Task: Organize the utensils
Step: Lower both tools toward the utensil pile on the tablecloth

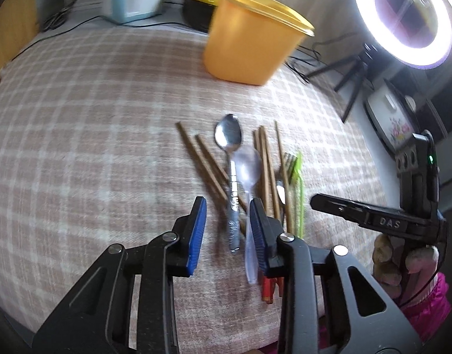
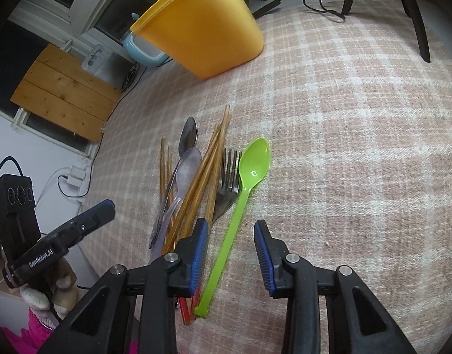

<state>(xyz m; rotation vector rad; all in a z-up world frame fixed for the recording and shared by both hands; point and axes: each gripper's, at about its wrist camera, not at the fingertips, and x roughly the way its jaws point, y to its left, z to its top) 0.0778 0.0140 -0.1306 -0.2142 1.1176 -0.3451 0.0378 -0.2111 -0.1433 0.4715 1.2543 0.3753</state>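
The left gripper (image 1: 227, 224) stood narrow over the metal spoon (image 1: 230, 177), perhaps not touching; right gripper (image 2: 231, 246), half-wide, straddled the green spoon (image 2: 240, 197); orange tub (image 2: 202, 26) at twelve o'clock.

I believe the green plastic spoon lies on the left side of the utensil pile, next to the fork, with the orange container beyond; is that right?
Not quite: the green plastic spoon lies on the right side of the pile, as the right wrist view shows. It is next to the fork, with the orange container beyond.
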